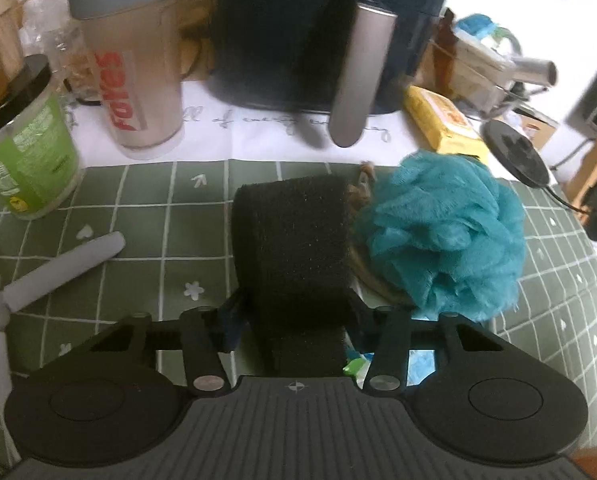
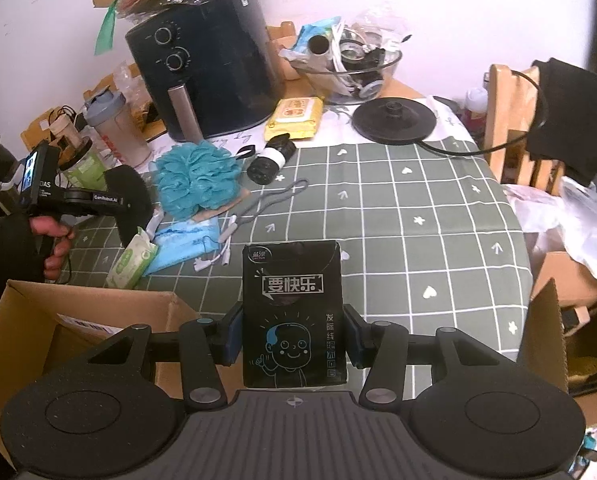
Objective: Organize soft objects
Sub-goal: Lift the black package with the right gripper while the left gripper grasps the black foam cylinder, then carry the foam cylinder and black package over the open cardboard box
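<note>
The left hand-held gripper [image 1: 296, 312] clamps a black sponge [image 1: 292, 240], which juts forward over the green checked tabletop [image 1: 138, 216]. A teal bath pouf [image 1: 442, 232] lies against the sponge's right side. Behind stand a dark air fryer [image 1: 318, 32], a shaker bottle [image 1: 134, 60] and a green-labelled jar [image 1: 26, 152].

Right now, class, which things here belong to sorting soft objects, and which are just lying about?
Job:
black sponge in left gripper
black tissue pack in right gripper
teal bath pouf
cardboard box

Lying about:
air fryer
kettle base
shaker bottle
</note>
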Available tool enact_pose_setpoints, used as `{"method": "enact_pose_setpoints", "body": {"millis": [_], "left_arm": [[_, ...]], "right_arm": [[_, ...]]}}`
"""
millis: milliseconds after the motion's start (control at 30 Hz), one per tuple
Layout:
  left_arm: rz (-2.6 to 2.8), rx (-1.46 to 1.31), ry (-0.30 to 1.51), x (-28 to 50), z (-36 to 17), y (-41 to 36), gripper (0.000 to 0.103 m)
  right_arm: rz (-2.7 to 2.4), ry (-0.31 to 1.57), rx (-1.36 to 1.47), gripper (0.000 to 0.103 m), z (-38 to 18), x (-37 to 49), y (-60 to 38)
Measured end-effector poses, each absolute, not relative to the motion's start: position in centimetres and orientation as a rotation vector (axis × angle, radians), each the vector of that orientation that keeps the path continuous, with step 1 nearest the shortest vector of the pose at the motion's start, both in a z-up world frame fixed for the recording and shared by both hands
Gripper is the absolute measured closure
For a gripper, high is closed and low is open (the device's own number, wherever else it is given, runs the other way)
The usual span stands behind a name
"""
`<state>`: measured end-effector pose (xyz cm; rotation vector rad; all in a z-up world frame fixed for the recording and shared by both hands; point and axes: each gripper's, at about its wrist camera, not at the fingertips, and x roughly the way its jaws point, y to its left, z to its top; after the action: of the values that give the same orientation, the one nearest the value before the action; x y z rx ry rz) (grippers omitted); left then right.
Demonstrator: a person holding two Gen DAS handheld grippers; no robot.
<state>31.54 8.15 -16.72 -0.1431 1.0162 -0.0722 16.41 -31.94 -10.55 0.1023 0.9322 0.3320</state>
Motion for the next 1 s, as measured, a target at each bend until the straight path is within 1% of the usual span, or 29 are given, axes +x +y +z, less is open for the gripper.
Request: {"method": "enact_pose_setpoints", "body": {"millis": [100, 433, 1000], "left_arm": [[-0.072, -0.132, 0.996, 31.5, -15.8, 8.2, 0.058], [-0.083, -0.121, 0.901, 30.3, -10.8, 8.0, 0.059], [-0.165, -0.15, 0.85, 23.5, -3.1, 6.9, 0.06]], "right_arm": [[0.32, 0.918, 0.108, 0.051, -10.2, 16.1, -32.3], [0.316, 0.879, 0.118, 0.051, -8.9, 15.7, -32.7], [0.384, 0.829, 0.133, 0.051, -6.6, 14.6, -31.3]]}}
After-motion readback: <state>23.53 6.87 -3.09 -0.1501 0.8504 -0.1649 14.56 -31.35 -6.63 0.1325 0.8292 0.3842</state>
